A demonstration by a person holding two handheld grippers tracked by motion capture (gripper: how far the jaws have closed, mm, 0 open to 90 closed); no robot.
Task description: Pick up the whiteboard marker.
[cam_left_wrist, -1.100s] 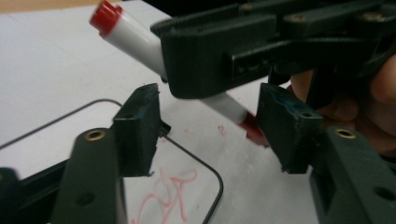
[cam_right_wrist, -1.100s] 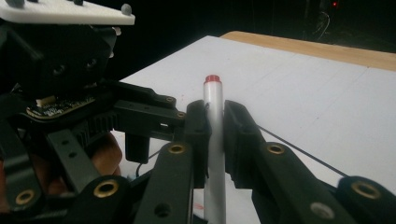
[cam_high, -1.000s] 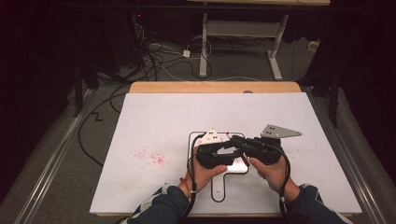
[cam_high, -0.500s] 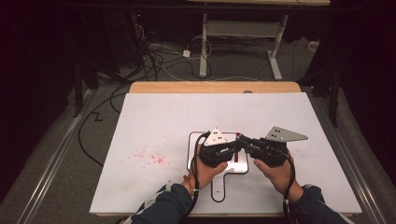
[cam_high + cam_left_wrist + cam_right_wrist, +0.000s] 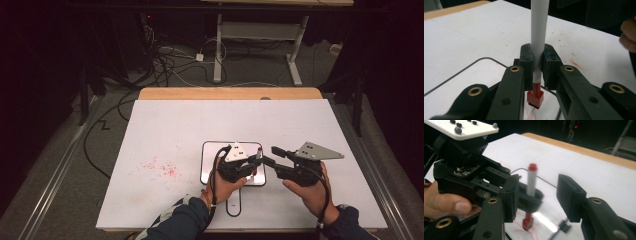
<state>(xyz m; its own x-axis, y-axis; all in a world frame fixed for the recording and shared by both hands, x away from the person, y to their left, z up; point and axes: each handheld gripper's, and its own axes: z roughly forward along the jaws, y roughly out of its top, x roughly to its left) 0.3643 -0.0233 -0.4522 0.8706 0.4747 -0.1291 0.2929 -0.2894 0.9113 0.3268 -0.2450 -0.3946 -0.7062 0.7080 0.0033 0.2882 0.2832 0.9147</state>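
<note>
Marker work is in hand at the middle of the white table (image 5: 165,130): the left gripper (image 5: 537,62) has its black jaws clamped on the white barrel of a red-tipped, red-capped marker pen (image 5: 539,42), holding it upright with the red felt end just above, perhaps touching, a small glossy whiteboard with a thin black border (image 5: 207,165). Gripping low on the barrel probably keeps the tip steady for drawing, and faint red strokes (image 5: 520,230) already show on the board beneath it. Seen from above, the left gripper (image 5: 248,167) sits over the board's right half, the marker (image 5: 258,155) rising from it. The right gripper (image 5: 274,156) hovers just beside it, jaws spread wide with nothing between them; in the right gripper view the marker (image 5: 531,182) stands near the gap, so it looks ready to take the red cap end or steady the pen. Red specks (image 5: 160,167) stain the table to the board's left.
</note>
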